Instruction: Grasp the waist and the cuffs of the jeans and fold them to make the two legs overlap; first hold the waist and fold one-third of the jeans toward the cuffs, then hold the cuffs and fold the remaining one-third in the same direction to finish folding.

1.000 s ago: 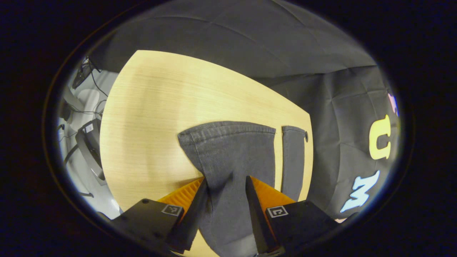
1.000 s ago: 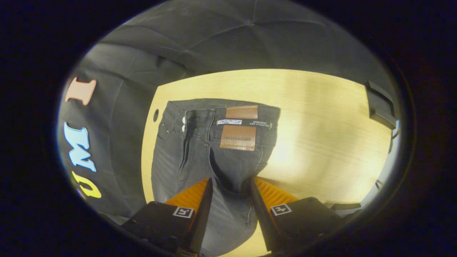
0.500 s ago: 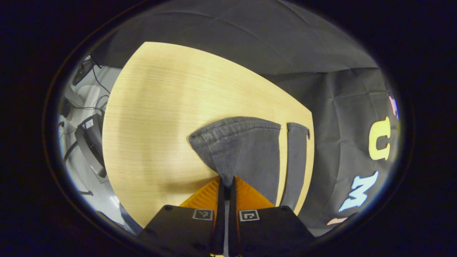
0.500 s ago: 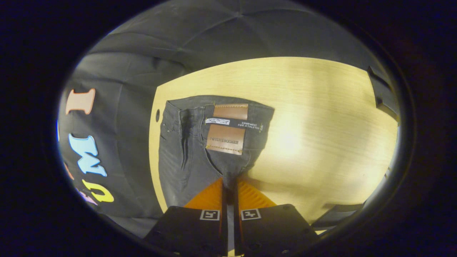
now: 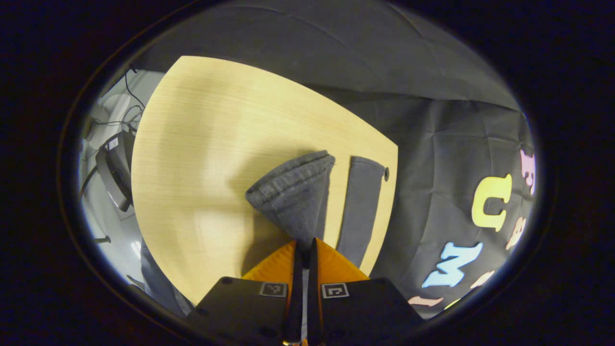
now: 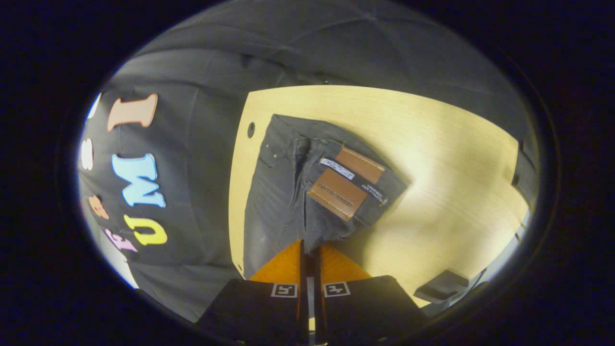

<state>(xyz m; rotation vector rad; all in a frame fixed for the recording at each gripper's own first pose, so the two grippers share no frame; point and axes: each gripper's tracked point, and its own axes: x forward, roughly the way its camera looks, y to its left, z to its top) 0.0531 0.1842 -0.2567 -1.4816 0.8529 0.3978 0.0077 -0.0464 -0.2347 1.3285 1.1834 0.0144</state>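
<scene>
Tongs (image 6: 307, 250) pinching jeans waist (image 6: 331, 192)

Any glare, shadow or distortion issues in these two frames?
Left gripper view: fisheye bends the table edges into curves; the lifted cuff casts a soft shadow on the wood to its left; the image is sharp. Right gripper view: same curved edges; a bright glare patch on the wood right of the waist; the leather patch is sharp, its print too small to read.

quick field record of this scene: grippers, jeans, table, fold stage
left gripper: fingers shut on the cuff of one jeans leg, lifted off the table
other leg: flat near the table edge
right gripper: fingers shut on the waist, lifted and bunched
jeans patch: brown, on the raised waistband
table: light wood
fold stage: legs not yet overlapped
</scene>
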